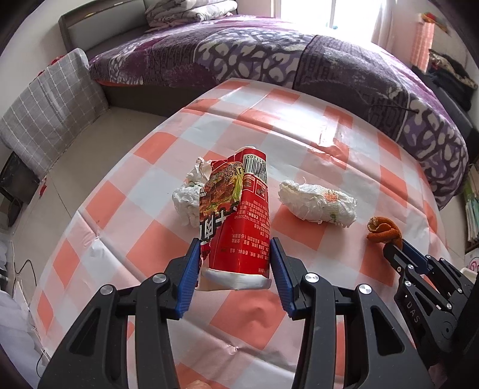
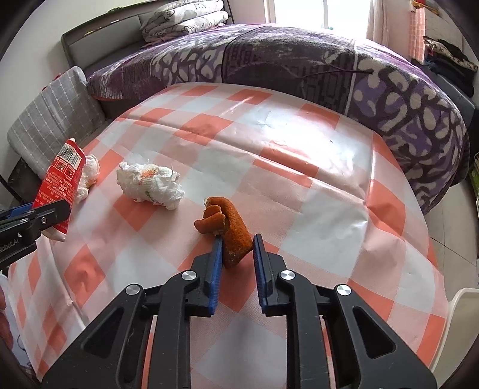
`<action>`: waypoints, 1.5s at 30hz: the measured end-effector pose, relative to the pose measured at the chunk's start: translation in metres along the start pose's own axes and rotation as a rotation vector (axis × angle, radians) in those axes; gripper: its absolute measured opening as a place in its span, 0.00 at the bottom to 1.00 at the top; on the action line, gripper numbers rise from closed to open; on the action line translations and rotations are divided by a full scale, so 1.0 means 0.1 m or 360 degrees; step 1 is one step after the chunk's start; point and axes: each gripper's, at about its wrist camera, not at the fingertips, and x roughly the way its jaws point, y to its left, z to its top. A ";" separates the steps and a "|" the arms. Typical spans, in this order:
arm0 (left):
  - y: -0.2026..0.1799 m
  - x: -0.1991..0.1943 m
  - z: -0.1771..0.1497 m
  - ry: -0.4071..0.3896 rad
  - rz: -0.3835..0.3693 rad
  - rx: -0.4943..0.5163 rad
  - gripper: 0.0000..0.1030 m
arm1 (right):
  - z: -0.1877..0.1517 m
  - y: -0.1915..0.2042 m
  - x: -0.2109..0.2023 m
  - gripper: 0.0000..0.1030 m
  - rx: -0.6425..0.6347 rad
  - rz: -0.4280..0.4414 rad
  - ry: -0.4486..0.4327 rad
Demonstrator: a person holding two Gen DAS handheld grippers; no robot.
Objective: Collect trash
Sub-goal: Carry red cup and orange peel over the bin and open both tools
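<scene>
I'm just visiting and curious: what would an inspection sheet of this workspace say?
Surface: table under an orange-and-white checked cloth.
Job's things: red wrapper, orange peel, two crumpled tissues.
Clutter: nothing seen.
Grippers: left gripper shut on the wrapper, held above the cloth; right gripper shut on the peel.
Cables: dark cable on the floor.
Surroundings: bed with purple blanket, folded quilt, window.

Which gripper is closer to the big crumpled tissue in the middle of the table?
Right. The right gripper, at the orange peel, sits just beside the crumpled tissue; the left gripper holds the red packet farther off.
</scene>
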 end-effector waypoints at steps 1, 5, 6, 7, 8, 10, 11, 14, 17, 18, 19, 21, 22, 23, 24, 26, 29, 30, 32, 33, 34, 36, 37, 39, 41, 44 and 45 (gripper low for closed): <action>0.01 -0.02 0.01 -0.0012 -0.0001 -0.0009 0.44 | 0.02 0.00 -0.03 0.18 0.0007 0.0002 -0.0020; 0.03 -0.10 0.03 -0.0061 -0.0004 -0.0035 0.44 | 0.07 -0.01 -0.18 0.18 0.0034 0.0007 -0.0085; 0.03 -0.12 0.04 -0.0072 -0.0001 -0.0039 0.44 | 0.09 -0.01 -0.21 0.18 0.0037 0.0004 -0.0100; 0.02 -0.13 0.04 -0.0083 0.0002 -0.0043 0.44 | 0.10 0.00 -0.26 0.18 0.0038 0.0001 -0.0119; 0.02 -0.15 0.05 -0.0095 0.0004 -0.0046 0.44 | 0.11 0.00 -0.29 0.18 0.0040 -0.0001 -0.0135; 0.02 -0.19 0.05 -0.0118 0.0008 -0.0053 0.44 | 0.13 -0.01 -0.37 0.18 0.0046 -0.0003 -0.0161; 0.01 -0.21 0.06 -0.0131 0.0012 -0.0054 0.44 | 0.13 -0.01 -0.40 0.18 0.0048 -0.0007 -0.0173; -0.02 -0.28 0.07 -0.0167 0.0022 -0.0056 0.44 | 0.14 -0.03 -0.49 0.18 0.0060 -0.0017 -0.0199; -0.05 -0.33 0.08 -0.0188 0.0018 -0.0055 0.44 | 0.15 -0.06 -0.57 0.18 0.0078 -0.0020 -0.0211; -0.06 -0.35 0.08 -0.0192 0.0016 -0.0056 0.44 | 0.15 -0.07 -0.59 0.18 0.0082 -0.0020 -0.0215; -0.07 -0.37 0.08 -0.0196 0.0014 -0.0055 0.44 | 0.15 -0.09 -0.62 0.18 0.0085 -0.0021 -0.0220; -0.09 -0.40 0.07 -0.0203 0.0009 -0.0054 0.44 | 0.14 -0.11 -0.67 0.18 0.0089 -0.0026 -0.0232; -0.11 -0.42 0.07 -0.0206 0.0008 -0.0052 0.44 | 0.14 -0.12 -0.70 0.18 0.0091 -0.0029 -0.0239; -0.13 -0.44 0.07 -0.0211 0.0006 -0.0051 0.44 | 0.14 -0.13 -0.73 0.18 0.0094 -0.0033 -0.0245; -0.14 -0.45 0.07 -0.0215 0.0004 -0.0049 0.44 | 0.13 -0.14 -0.76 0.18 0.0097 -0.0036 -0.0251; -0.18 -0.50 0.07 -0.0222 -0.0004 -0.0043 0.44 | 0.13 -0.18 -0.82 0.18 0.0106 -0.0043 -0.0261; -0.26 -0.56 0.06 -0.0236 -0.0018 -0.0029 0.44 | 0.11 -0.25 -0.92 0.18 0.0123 -0.0058 -0.0276; -0.29 -0.59 0.06 -0.0241 -0.0022 -0.0023 0.44 | 0.10 -0.27 -0.95 0.18 0.0130 -0.0063 -0.0281; -0.37 -0.64 0.04 -0.0254 -0.0031 -0.0010 0.44 | 0.09 -0.33 -1.02 0.18 0.0144 -0.0077 -0.0294; -0.40 -0.67 0.04 -0.0260 -0.0037 -0.0003 0.44 | 0.07 -0.36 -1.05 0.18 0.0151 -0.0083 -0.0301; -0.44 -0.70 0.03 -0.0266 -0.0043 0.0004 0.44 | 0.06 -0.40 -1.10 0.18 0.0158 -0.0090 -0.0309; -0.51 -0.76 0.01 -0.0279 -0.0056 0.0021 0.44 | 0.04 -0.46 -1.16 0.18 0.0174 -0.0105 -0.0321; -0.55 -0.79 0.00 -0.0286 -0.0062 0.0032 0.44 | 0.03 -0.50 -1.21 0.18 0.0185 -0.0116 -0.0329; -0.64 -0.84 -0.01 -0.0299 -0.0071 0.0051 0.44 | 0.00 -0.57 -1.28 0.18 0.0206 -0.0134 -0.0342; -0.73 -0.89 -0.03 -0.0312 -0.0081 0.0070 0.44 | -0.03 -0.66 -1.36 0.18 0.0228 -0.0150 -0.0355; -0.87 -0.96 -0.06 -0.0328 -0.0096 0.0103 0.44 | -0.07 -0.81 -1.48 0.18 0.0263 -0.0182 -0.0372; -0.92 -0.98 -0.07 -0.0332 -0.0102 0.0114 0.44 | -0.08 -0.86 -1.51 0.18 0.0277 -0.0192 -0.0374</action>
